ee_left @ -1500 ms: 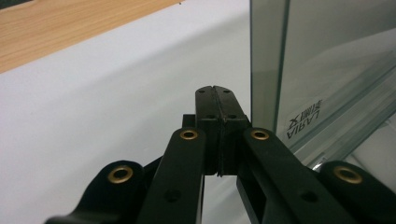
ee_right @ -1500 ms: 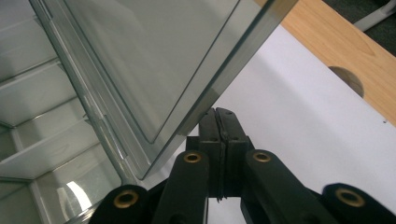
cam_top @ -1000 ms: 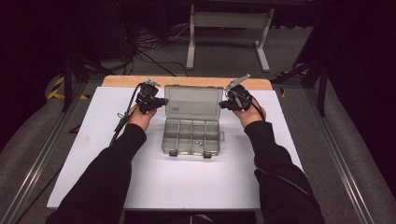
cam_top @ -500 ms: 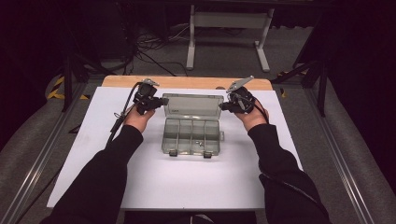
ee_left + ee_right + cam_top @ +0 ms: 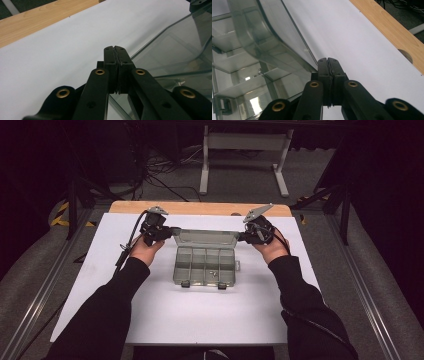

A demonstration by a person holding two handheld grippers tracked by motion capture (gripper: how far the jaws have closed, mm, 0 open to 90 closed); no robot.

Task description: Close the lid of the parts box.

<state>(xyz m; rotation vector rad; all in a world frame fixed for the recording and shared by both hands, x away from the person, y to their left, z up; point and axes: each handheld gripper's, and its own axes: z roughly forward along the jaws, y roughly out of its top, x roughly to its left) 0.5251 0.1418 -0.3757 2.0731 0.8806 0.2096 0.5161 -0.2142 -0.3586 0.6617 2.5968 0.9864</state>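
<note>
At the box (image 5: 205, 265), both tongs have raised its lid (image 5: 206, 238).

A clear plastic compartment box (image 5: 205, 265) sits mid-table, its hinged lid (image 5: 206, 238) half raised on the far side.

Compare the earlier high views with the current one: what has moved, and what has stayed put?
The left gripper and right gripper, jaws shut, have pushed the clear lid of the compartment box further up and back from its two ends; it now stands nearly upright. Neither has taken hold of anything. The box's base stays where it was on the white table.
</note>
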